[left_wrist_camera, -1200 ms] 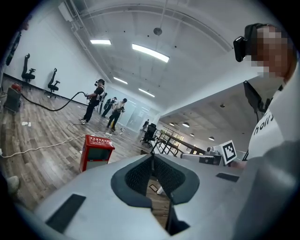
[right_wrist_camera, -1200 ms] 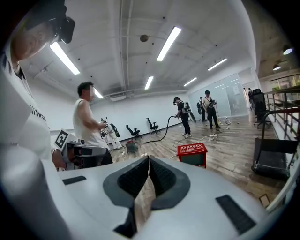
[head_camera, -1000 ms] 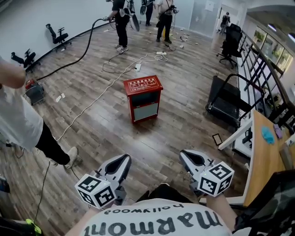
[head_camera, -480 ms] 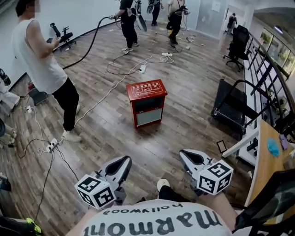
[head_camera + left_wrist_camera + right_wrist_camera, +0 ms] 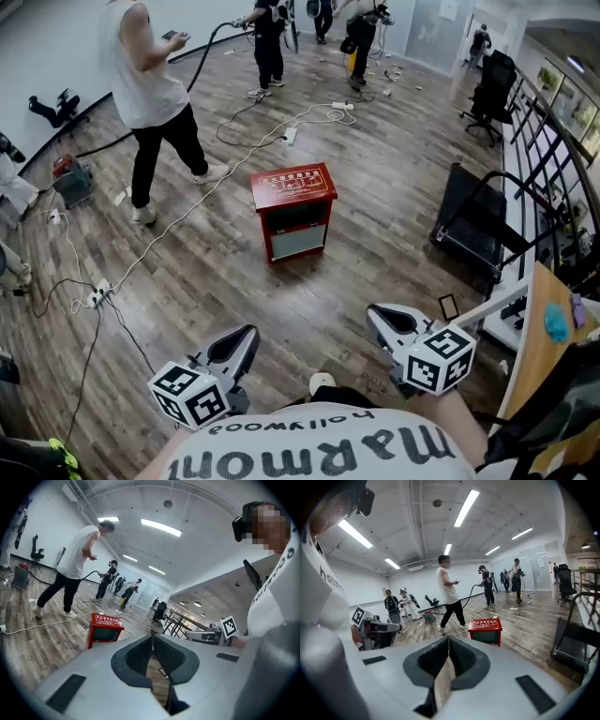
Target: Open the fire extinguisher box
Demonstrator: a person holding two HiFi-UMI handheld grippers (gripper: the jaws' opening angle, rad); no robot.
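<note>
1. Head view: box [image 5: 293,211], red, stands upright on the wood floor [image 5: 375,187] in mid-frame, its grey front facing the wearer and looking shut.
   - Left gripper [image 5: 244,332] and right gripper [image 5: 381,315] hang low in the frame just above the wearer's shirt [image 5: 319,450]. Both point toward the box and are well apart from it.
   - Each carries its marker cube at the rear.
   - A person [image 5: 155,103] in a white top strides to the box's left, beyond a white cable [image 5: 169,232] that runs across the floor.
   - More people [image 5: 272,37] stand at the far end of the room.
   - A treadmill [image 5: 473,225] lies to the right, a black chair [image 5: 495,80] is beyond it, and a wooden desk [image 5: 544,347] sits at the right edge.

2. Left gripper view: the jaws meet at the tips with nothing between them, and only floor shows through the gap lower down.
   - The box sits on the floor to the left of the jaw line, far ahead.
   - The walking person is farther left and behind the box.
   - The right gripper shows at the right with its cube up, in front of the wearer's white shirt.

3. Right gripper view: the jaws are together at the tips and hold nothing.
   - The box stands just right of the jaw line, well ahead on the floor, with its top print and grey front visible.
   - The person in white walks just left of it.
   - The left gripper and its cube show at the left edge, and the treadmill at the right.
</note>
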